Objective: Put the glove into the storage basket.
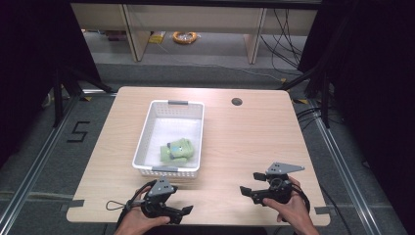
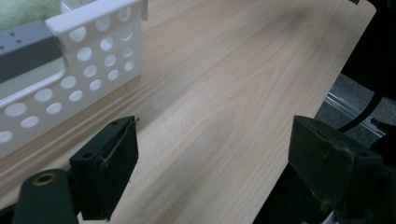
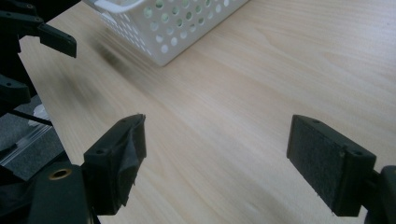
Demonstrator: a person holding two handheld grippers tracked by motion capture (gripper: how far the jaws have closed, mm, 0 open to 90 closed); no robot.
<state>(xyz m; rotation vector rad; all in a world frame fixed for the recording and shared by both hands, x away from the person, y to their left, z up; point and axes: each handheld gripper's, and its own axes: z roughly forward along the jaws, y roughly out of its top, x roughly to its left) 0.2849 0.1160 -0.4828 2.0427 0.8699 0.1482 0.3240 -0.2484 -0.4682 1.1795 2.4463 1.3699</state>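
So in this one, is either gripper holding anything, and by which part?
Nothing is held. The left gripper and the right gripper are both open over the bare table, with only wood between their fingers.

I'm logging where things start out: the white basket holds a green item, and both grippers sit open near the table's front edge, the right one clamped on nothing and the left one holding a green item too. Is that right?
Not quite. The left gripper holds nothing: the left gripper view shows its jaws apart over bare table. The rest stands: the green item lies in the white basket, and the right gripper is open and empty.
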